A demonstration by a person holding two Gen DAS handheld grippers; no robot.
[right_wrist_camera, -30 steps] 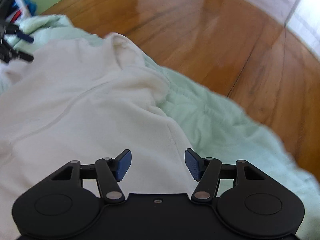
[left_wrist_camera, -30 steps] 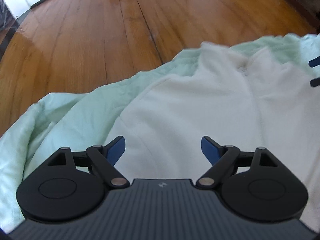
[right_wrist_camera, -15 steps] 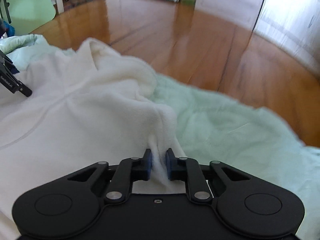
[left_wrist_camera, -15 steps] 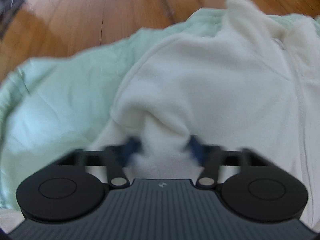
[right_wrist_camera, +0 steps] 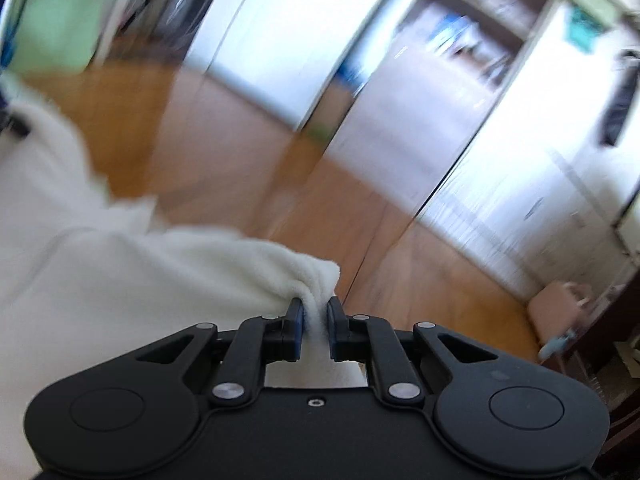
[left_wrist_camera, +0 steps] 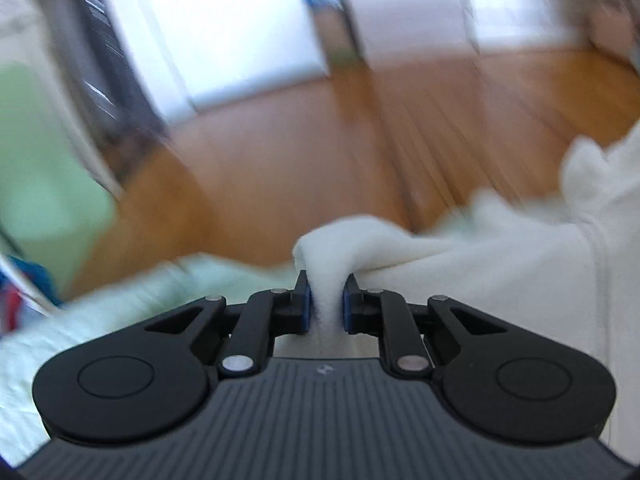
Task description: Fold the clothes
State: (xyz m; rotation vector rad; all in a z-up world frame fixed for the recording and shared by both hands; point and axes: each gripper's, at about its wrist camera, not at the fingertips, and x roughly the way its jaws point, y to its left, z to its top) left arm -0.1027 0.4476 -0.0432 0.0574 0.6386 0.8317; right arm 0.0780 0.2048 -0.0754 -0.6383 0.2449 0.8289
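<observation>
White fleece zip-front garment (left_wrist_camera: 500, 264): raised, stretched between two grips, above pale green quilted bedding (left_wrist_camera: 120, 292) and wooden floor (left_wrist_camera: 320, 152). Left hand-held gripper (left_wrist_camera: 326, 300): clamped on one bunched corner. Right hand-held gripper (right_wrist_camera: 316, 322): clamped on another. Handling advice: keep both corners level and evenly taut; views blurred.

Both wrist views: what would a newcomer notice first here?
The white fleece pinched in both grippers: a bunched fold sits between the left gripper pads, low centre, and another in the right gripper. Behind is blurred wooden floor, with a pale green sheet low left in the left view.
</observation>
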